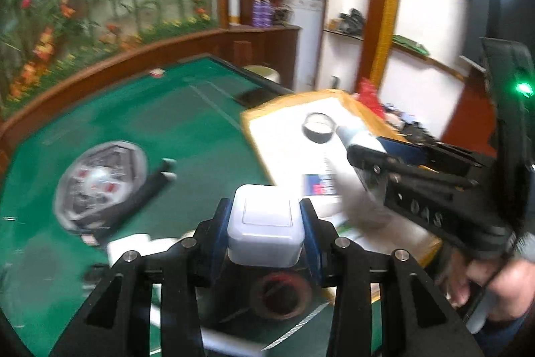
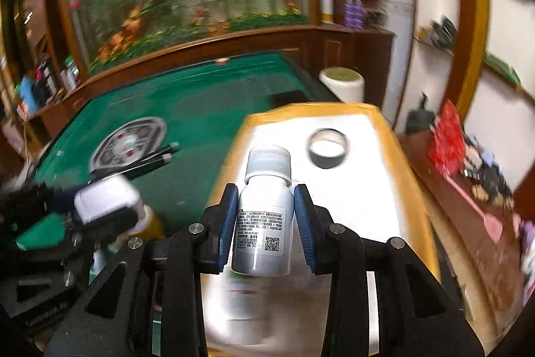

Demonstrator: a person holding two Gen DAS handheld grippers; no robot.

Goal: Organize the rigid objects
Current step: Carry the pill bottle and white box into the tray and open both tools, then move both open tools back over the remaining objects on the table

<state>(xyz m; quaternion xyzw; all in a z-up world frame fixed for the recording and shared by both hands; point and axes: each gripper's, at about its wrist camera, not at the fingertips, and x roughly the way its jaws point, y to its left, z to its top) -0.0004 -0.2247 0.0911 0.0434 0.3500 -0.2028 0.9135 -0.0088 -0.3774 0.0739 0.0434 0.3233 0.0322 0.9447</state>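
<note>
Bottle point(image 2: 262, 216) pinched upright between right gripper point(image 2: 264, 225) pads, carried over the orange-rimmed tray point(image 2: 394, 136), presumably for setting down. White box point(image 1: 265, 226) clamped in left gripper point(image 1: 265, 228), just beside, above a brown tape roll point(image 1: 281, 293). Farther on: black tape roll point(image 2: 327, 148) already on tray, green bench point(image 2: 200, 102) beyond.

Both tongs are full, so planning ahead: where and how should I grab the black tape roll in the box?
Grip the black tape roll across its ring wall, one finger inside the hole, one outside, coming from above. It lies flat on the box floor with its hole up, apart from other items.
</note>
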